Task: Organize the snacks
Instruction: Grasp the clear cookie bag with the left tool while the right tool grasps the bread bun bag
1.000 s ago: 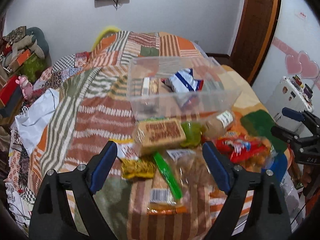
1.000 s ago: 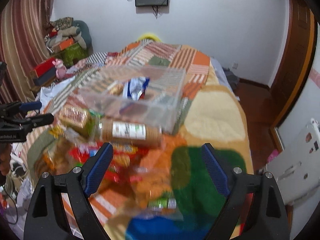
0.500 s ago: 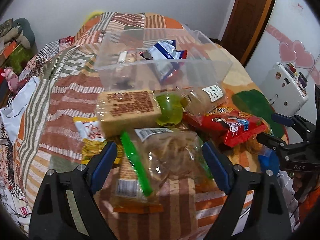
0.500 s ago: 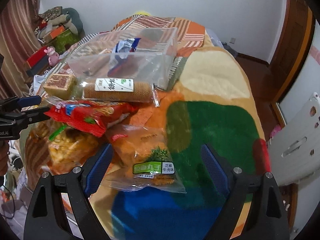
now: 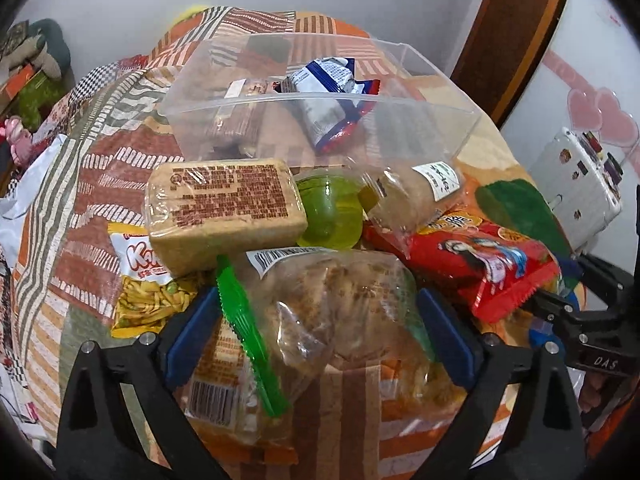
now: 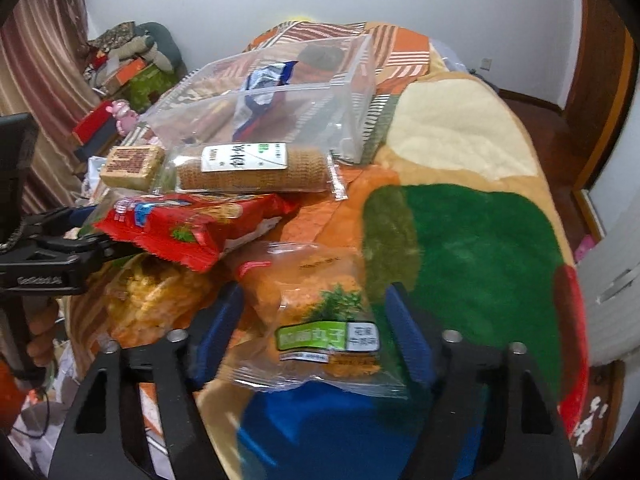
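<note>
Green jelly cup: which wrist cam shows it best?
Left wrist. The green jelly cup sits in plain sight mid-frame, between the wrapped cake block and the clear biscuit sleeve. In the right wrist view I cannot make it out; it seems hidden behind that sleeve.

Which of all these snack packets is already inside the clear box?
The blue-and-white packet with red ends, lying inside the clear plastic box beside a brown packet. The rest, like the red bag, still lie on the bed in front.

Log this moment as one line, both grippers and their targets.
left gripper: jaws opening, straddling clear bag with green clip | right gripper: jaws closing around orange snack bag | clear bin: two packets inside
</note>
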Demonstrator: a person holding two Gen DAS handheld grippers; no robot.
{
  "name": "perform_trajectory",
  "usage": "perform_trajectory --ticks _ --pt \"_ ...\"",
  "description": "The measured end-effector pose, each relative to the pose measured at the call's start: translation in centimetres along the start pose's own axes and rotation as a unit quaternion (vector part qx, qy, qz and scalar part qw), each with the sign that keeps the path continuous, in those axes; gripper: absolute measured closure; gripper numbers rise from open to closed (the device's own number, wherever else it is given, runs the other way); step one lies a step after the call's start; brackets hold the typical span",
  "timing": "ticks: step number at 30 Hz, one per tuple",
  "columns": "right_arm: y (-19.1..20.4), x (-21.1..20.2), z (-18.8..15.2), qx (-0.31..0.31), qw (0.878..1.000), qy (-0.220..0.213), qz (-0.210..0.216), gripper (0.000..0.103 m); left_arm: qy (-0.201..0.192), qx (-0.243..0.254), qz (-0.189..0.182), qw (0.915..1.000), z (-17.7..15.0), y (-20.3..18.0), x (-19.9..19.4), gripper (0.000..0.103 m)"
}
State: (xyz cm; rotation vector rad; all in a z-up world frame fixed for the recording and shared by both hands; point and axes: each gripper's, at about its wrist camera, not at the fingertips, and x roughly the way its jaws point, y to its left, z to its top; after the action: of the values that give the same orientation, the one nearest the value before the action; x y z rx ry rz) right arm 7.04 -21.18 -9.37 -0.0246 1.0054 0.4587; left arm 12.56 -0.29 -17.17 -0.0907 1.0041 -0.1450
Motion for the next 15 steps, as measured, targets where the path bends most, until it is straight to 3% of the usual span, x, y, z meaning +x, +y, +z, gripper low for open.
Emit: perform_trajectory --ticks 6,11,15 --pt "0.2 -0.5 0.1 -0.007 1.000 -0.009 -0.001 0.059 -0.018 -0.007 -0.002 0.9998 0.0 -0.2 0.0 0.006" --pt "-0.1 -1.0 0.2 -0.005 1.000 -0.013 -0.006 0.061 -0.027 0.001 -0.011 0.9996 -0.4 -0.3 -0.8 0.028" --pt "-0.4 -1.5 0.4 0.001 1.000 -0.019 -0.015 0.062 -0.030 0.009 -0.013 0.9994 -0.5 -0.5 -1.4 0.035"
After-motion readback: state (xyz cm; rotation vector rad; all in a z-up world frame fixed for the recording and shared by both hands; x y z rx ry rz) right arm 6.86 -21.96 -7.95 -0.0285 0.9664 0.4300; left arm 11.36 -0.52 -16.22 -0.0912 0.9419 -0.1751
